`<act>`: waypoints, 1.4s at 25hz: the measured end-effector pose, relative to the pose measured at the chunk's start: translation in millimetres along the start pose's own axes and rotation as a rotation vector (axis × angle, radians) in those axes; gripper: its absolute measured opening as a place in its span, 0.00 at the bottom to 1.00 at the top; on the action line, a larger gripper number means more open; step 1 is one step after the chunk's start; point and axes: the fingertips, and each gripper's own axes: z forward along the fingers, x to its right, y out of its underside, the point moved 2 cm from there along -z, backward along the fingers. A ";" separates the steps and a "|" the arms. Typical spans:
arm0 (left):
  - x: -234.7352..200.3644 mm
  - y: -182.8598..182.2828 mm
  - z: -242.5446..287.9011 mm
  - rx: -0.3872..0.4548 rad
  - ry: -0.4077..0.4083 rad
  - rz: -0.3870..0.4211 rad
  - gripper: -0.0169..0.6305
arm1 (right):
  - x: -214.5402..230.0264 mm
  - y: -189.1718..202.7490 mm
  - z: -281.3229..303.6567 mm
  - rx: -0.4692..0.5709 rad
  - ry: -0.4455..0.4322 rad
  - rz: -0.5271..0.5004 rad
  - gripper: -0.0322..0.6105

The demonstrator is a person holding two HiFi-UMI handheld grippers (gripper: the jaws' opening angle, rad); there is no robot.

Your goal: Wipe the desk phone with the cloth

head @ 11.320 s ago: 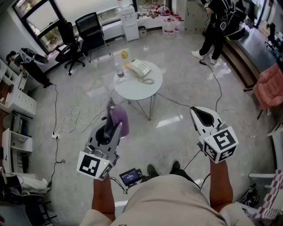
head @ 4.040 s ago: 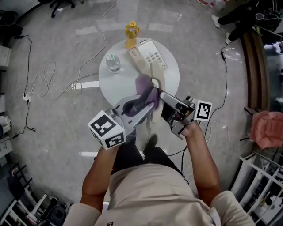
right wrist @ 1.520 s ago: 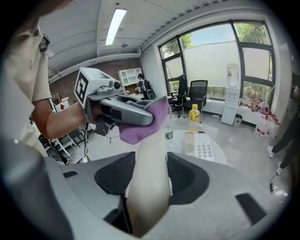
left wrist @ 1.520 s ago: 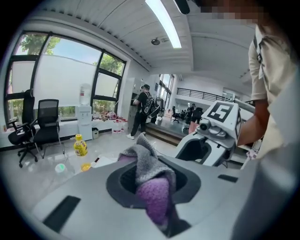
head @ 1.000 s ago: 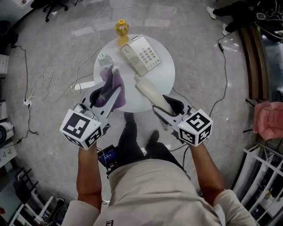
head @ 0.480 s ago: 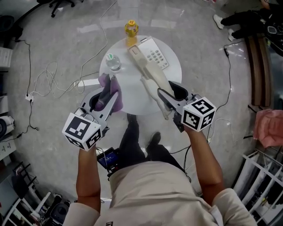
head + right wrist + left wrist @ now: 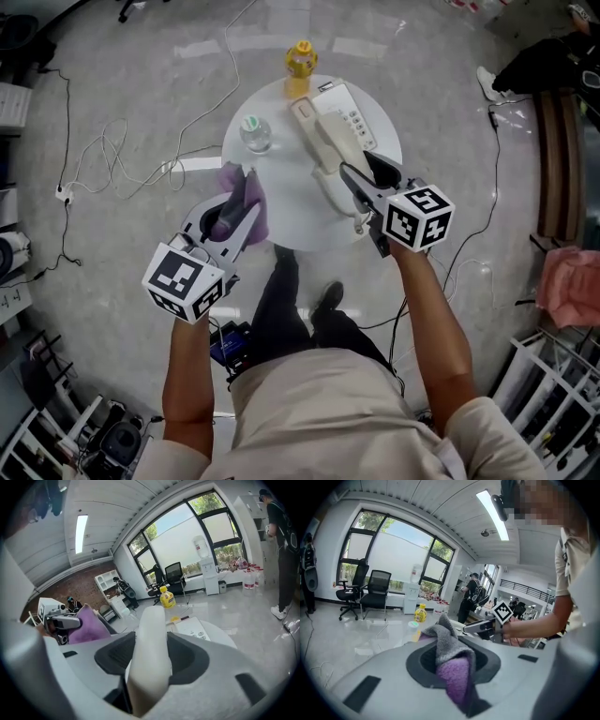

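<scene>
— Holding the handset (image 7: pixel 326 150) right? Your right gripper (image 7: pixel 361 173) clamps its stiff, smooth middle, by the phone base (image 7: pixel 356 111) at upper centre.
— Yes, mid-shaft balances it. Your left gripper (image 7: pixel 246 183) pinches the soft, limp cloth (image 7: pixel 258 223), centre left. Wipe lightly, since the plastic probably slips.

Two hand-held grippers (image 7: pixel 242 192) (image 7: pixel 361 173), one cloth (image 7: pixel 258 221), one desk phone (image 7: pixel 356 114), two bottles (image 7: pixel 300 61) (image 7: pixel 255 133), one round table (image 7: pixel 291 202)
</scene>
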 end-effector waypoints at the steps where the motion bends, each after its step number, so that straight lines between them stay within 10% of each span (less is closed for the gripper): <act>1: -1.9 2.4 1.1 -0.004 -0.001 -0.006 0.12 | 3.1 0.5 5.8 -0.003 0.002 0.000 0.37; 35: -30.9 33.2 24.6 -0.057 0.012 -0.067 0.12 | 55.2 34.2 119.3 -0.109 0.045 -0.010 0.37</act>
